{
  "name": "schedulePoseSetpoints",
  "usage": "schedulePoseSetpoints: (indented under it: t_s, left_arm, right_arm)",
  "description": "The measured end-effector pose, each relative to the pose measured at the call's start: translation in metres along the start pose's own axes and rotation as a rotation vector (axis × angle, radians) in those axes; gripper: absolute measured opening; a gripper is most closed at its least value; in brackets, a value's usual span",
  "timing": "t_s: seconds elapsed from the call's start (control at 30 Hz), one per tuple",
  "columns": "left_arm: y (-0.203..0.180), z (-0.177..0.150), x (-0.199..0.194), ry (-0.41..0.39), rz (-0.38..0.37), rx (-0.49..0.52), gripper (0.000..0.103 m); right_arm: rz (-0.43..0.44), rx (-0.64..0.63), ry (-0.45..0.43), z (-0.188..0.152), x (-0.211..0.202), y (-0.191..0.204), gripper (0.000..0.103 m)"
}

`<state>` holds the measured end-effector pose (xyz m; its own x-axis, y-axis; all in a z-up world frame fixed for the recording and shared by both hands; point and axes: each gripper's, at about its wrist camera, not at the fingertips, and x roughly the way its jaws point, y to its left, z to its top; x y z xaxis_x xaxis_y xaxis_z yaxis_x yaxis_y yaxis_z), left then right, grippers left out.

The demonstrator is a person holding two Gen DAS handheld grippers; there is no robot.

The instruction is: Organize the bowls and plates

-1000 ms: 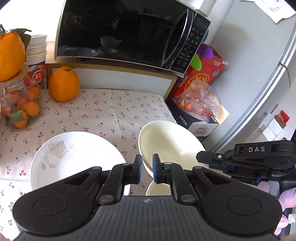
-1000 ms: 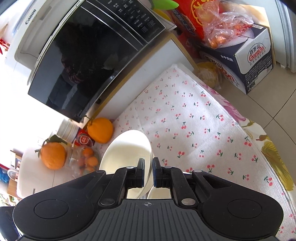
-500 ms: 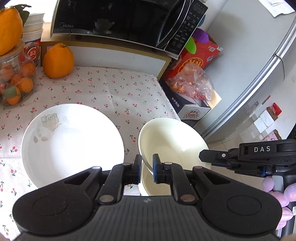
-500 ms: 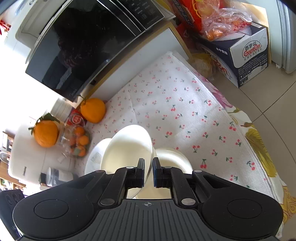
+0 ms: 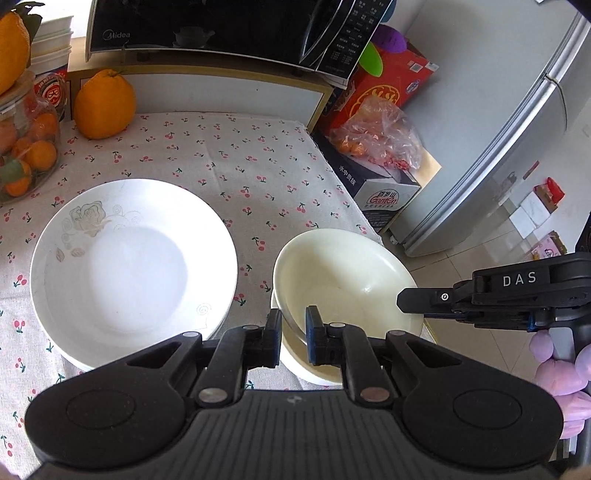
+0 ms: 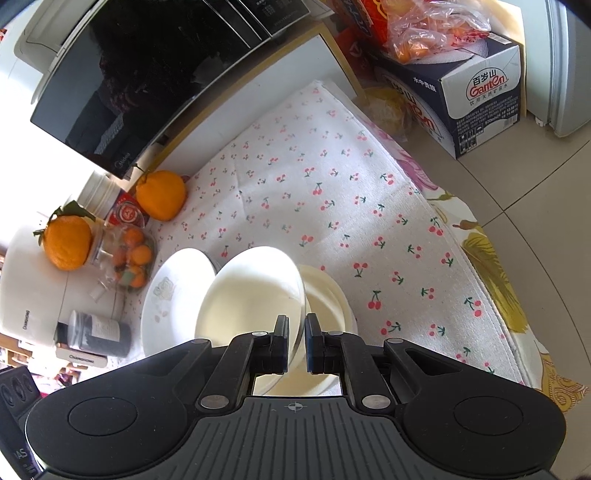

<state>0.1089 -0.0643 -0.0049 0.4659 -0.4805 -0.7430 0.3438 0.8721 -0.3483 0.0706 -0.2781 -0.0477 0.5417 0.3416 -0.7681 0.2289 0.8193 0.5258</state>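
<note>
Cherry-print cloth covers the counter (image 5: 229,162), soft and woven, under a glossy black microwave (image 5: 221,26) marked "Midea". On it sits a round white plate (image 5: 129,266), smooth glazed ceramic with a faint grey rose. Just right of it, a cream bowl (image 5: 343,280) hangs tilted over a second bowl (image 6: 328,299) on the cloth. The left gripper (image 5: 293,338) has its jaws clamped on the tilted bowl's near rim; the right gripper (image 6: 296,341), lettered "DAS", has its jaws clamped on the far rim. A box (image 5: 384,192) on the floor reads "Ganten".
</note>
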Motion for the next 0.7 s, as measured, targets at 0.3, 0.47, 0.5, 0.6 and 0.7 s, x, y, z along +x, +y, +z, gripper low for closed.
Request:
schedulePoseSetpoints:
  t_s: [0.3, 0.47, 0.5, 0.6, 0.7]
  left_arm:
    - [-0.001, -0.004, 0.004, 0.033, 0.013, 0.026, 0.012]
    - [-0.002, -0.006, 0.007, 0.042, 0.020, 0.039, 0.012]
    - [-0.002, -0.006, 0.007, 0.044, 0.021, 0.041, 0.012]
    - [-0.002, -0.007, 0.008, 0.046, 0.024, 0.051, 0.012]
    - [-0.005, -0.007, 0.010, 0.047, 0.029, 0.067, 0.012]
  right_arm:
    - [-0.031, -0.017, 0.029, -0.003, 0.005, -0.001, 0.010]
    - [-0.059, -0.038, 0.044, -0.005, 0.009, 0.000, 0.010]
    - [-0.063, -0.042, 0.048, -0.005, 0.010, 0.000, 0.010]
    - [-0.079, -0.055, 0.053, -0.006, 0.012, 0.001, 0.010]
    - [-0.098, -0.077, 0.055, -0.007, 0.014, 0.002, 0.010]
